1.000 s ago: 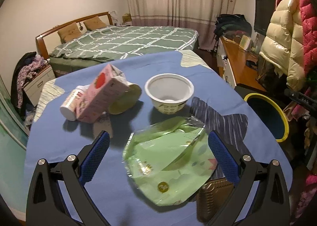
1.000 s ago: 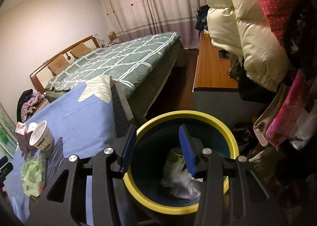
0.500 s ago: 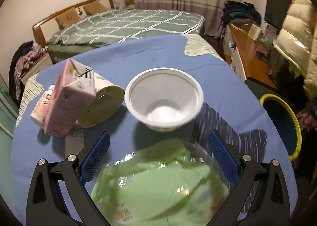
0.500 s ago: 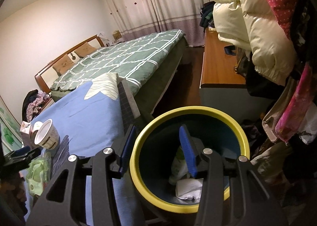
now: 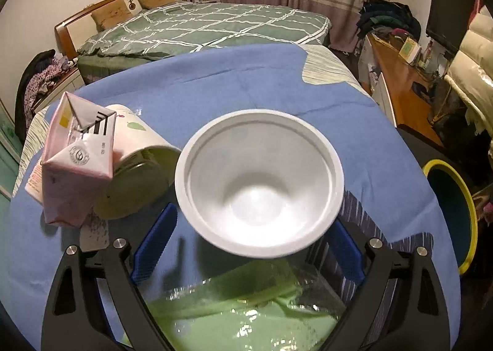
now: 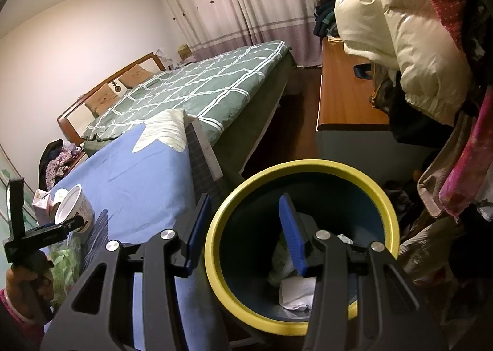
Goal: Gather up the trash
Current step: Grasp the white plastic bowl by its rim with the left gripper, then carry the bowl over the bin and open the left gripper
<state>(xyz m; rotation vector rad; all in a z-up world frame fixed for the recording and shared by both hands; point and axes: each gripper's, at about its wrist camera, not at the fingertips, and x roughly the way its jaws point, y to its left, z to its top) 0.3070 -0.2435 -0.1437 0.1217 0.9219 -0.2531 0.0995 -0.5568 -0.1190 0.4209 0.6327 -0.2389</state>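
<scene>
Here the white bowl [image 5: 260,186] stands upright and empty on the blue tablecloth [image 5: 246,86], its rim filling the gap between the two blue pads of the left gripper [image 5: 246,246], which tilts steeply down toward it. The jaws have just been closing a little but are spread wide, and the pads sit to either side of the bowl's lower wall without visibly pressing on it. Just in front of the bowl, nearest the camera, lies a crumpled green plastic wrapper [image 5: 246,320]. To the bowl's left a pink carton [image 5: 74,163] leans against a paper cup [image 5: 138,178] lying on its side, mouth toward the camera. In the right wrist view a hand [image 6: 18,280] grips the left gripper's black handle at the table's edge. The right gripper [image 6: 243,234] hangs over the yellow-rimmed bin [image 6: 382,203] beside the table, angled down, its jaws partly open with nothing between them: one pad is outside the rim, the other over the bin's mouth. Crumpled paper and wrappers [image 6: 295,289] lie at the bin's bottom.
</scene>
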